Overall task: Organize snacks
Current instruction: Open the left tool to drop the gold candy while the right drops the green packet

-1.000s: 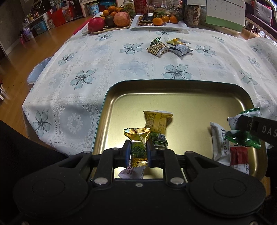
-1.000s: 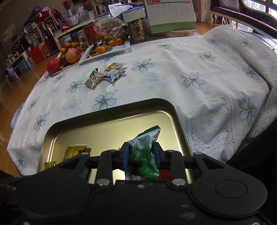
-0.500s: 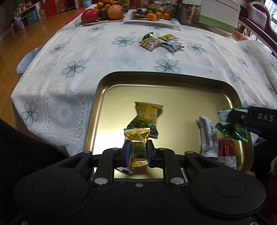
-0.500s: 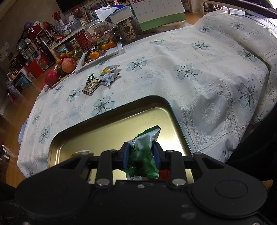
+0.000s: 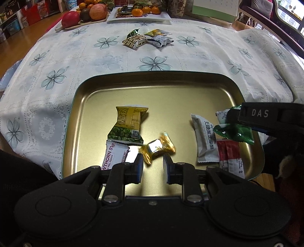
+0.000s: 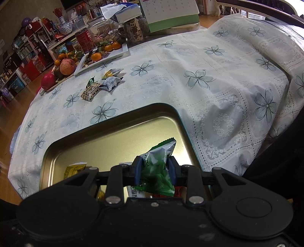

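Note:
A gold tray (image 5: 171, 91) sits at the near table edge and also shows in the right wrist view (image 6: 106, 144). My left gripper (image 5: 152, 167) is open above it; a gold-wrapped snack (image 5: 157, 148), blurred, is just beyond its fingertips over the tray floor. In the tray lie a yellow-green packet (image 5: 129, 125), a white hawthorn strip (image 5: 114, 157), a grey-white bar (image 5: 206, 138) and a red packet (image 5: 229, 155). My right gripper (image 6: 154, 171) is shut on a green snack packet (image 6: 157, 167), held above the tray's right side; it shows in the left wrist view (image 5: 235, 133).
Several loose snack packets (image 5: 146, 39) lie mid-table on the flowered cloth (image 5: 76, 57), also seen in the right wrist view (image 6: 102, 83). Behind them are a fruit board (image 5: 83, 17), a white plate of oranges (image 5: 140, 14) and a calendar (image 6: 169, 13).
My left gripper has opened and let go of the gold-wrapped snack, which drops toward the tray. The right gripper still holds the green packet over the tray.

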The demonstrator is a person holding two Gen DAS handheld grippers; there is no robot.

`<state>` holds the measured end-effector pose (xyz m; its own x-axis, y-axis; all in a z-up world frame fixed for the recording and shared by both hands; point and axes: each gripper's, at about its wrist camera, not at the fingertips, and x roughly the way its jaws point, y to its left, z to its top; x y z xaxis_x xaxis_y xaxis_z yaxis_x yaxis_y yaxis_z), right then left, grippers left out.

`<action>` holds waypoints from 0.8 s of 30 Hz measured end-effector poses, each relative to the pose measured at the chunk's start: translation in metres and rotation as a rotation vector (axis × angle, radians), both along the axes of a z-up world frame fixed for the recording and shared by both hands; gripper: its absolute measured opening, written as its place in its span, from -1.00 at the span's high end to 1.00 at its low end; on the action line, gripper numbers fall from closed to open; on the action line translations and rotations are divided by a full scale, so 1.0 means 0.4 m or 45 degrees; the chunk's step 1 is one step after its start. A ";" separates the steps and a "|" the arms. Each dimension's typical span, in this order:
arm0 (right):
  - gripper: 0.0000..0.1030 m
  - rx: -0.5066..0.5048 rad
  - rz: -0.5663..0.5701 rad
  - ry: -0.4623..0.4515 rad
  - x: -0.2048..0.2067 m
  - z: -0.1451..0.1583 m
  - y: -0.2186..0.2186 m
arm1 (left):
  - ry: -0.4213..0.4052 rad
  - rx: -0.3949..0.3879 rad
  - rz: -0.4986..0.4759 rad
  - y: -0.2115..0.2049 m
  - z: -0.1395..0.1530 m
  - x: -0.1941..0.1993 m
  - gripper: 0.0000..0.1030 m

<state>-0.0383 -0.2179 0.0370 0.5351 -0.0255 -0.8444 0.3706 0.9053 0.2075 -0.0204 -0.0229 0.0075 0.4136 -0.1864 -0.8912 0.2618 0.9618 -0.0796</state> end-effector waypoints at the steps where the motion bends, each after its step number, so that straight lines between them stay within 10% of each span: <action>1: 0.38 -0.003 0.001 0.009 0.001 -0.001 0.001 | -0.009 0.007 0.012 0.002 0.001 0.000 0.37; 24: 0.37 -0.087 0.072 -0.036 -0.004 0.016 0.029 | -0.118 0.090 0.121 0.013 0.014 0.003 0.37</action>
<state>-0.0398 -0.2061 0.0434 0.5610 -0.0514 -0.8262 0.3131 0.9371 0.1544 -0.0193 -0.0178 0.0132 0.5077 -0.0803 -0.8578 0.1725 0.9850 0.0099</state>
